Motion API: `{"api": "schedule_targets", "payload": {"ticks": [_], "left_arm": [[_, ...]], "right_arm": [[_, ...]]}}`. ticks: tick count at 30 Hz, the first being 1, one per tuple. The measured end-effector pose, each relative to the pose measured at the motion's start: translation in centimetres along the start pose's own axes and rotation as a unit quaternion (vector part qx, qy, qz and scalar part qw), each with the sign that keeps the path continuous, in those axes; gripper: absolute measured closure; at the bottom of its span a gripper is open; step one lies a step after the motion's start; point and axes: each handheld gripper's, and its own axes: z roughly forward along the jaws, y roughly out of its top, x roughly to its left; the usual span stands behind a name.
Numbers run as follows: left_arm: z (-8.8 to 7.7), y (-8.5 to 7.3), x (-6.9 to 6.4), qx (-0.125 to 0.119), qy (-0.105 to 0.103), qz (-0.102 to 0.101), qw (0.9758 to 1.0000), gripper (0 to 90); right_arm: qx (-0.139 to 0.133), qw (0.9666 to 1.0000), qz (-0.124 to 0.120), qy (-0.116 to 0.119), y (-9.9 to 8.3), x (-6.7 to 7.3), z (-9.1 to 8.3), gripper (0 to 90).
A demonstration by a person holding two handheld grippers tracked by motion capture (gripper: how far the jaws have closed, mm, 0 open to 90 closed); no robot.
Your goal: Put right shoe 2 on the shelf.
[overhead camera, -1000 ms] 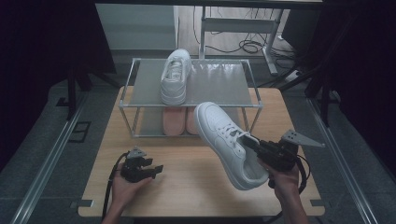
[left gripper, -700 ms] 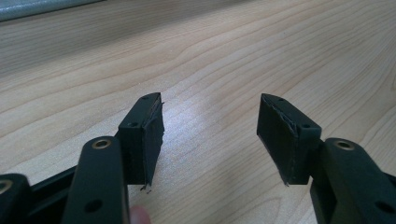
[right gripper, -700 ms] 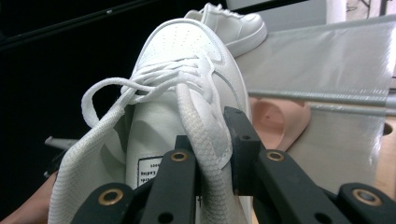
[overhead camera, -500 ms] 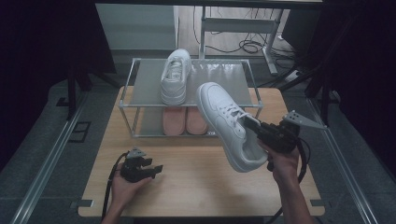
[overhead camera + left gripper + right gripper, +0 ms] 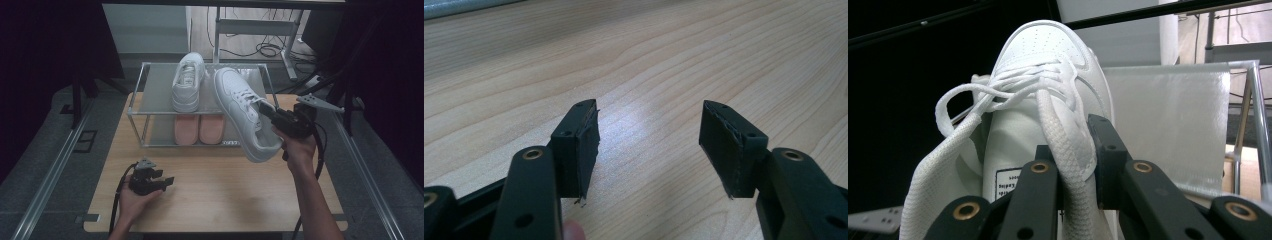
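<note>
right gripper point(image 5: 267, 112): clamped on white shoe point(image 5: 242, 112) collar, held over rack point(image 5: 137, 92) beside its mate point(image 5: 187, 82)
left gripper point(image 5: 167, 181): jaws apart, idle on surface point(image 5: 225, 190)
tip: needed toe levelled, set parallel to mate

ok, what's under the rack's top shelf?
Under the top shelf of the rack sits a pair of pink shoes, toes toward the camera. Their far ends are covered by the shelf, and the held white sneaker blocks the lower right part.
</note>
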Motion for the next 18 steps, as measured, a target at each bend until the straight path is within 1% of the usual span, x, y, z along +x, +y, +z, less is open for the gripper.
{"api": "schedule_targets", "payload": {"ticks": [1, 3, 8, 9, 12, 14, 18], "left_arm": [[0.0, 0.0, 0.1, 0.000, -0.001, 0.003, 1.0000, 41.7], [0.0, 0.0, 0.1, -0.001, -0.001, 0.003, 1.0000, 41.7], [-0.1, 0.0, 0.2, -0.002, -0.001, 0.002, 1.0000, 41.7], [-0.1, 0.0, 0.1, -0.002, -0.001, -0.002, 1.0000, 41.7], [-0.1, 0.0, 0.1, -0.003, -0.001, -0.002, 1.0000, 41.7], [-0.1, 0.0, 0.2, -0.002, -0.002, 0.002, 1.0000, 41.7], [-0.1, 0.0, 0.2, -0.002, -0.003, 0.003, 1.0000, 41.7]], "right_arm": [[0.001, 1.0000, 0.001, -0.003, 0.3, 0.0, 0.3, 81.7], [0.002, 1.0000, 0.002, -0.009, 0.8, 0.0, 1.0, 81.6], [0.008, 0.9998, 0.012, -0.017, 2.0, -0.1, 2.6, 81.4], [0.010, 0.9997, 0.013, -0.019, 2.3, -0.2, 3.0, 81.4], [0.013, 0.9993, 0.014, -0.031, 3.0, -0.2, 4.1, 81.4], [0.020, 0.9989, 0.018, -0.039, 3.5, -0.3, 4.9, 81.4], [0.029, 0.9981, 0.021, -0.051, 4.0, -0.4, 6.3, 81.4]]}}
